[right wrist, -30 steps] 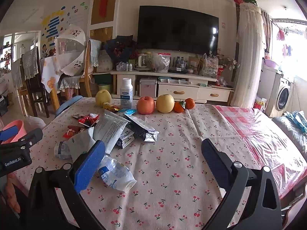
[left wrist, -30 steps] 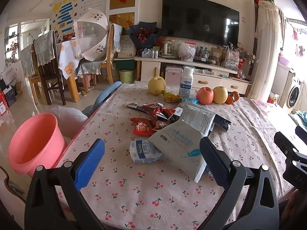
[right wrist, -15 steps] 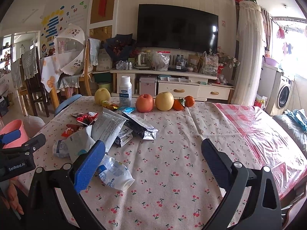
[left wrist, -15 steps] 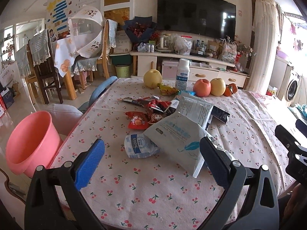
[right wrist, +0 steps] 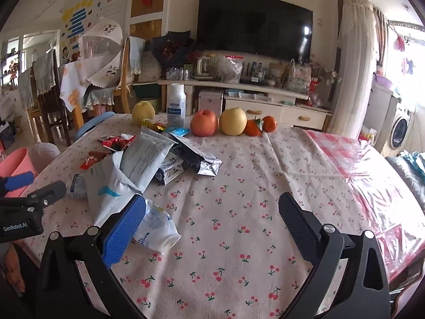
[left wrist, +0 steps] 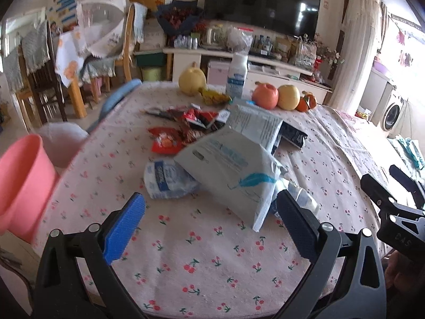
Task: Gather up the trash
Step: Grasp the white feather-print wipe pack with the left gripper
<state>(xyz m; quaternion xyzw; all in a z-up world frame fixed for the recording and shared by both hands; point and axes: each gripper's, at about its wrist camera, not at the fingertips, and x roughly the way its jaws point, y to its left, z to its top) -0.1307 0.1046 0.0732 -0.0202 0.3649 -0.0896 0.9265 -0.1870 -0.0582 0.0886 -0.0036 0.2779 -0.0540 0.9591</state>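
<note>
Tablecloth (right wrist: 239, 186) bare right of wrappers (right wrist: 148, 159).

The pink bucket (left wrist: 21, 186) is cut off by the left edge and blurred.

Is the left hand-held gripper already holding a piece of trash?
No. The left hand-held gripper is open with only bare tablecloth between its fingers, short of the large white pouch.
</note>
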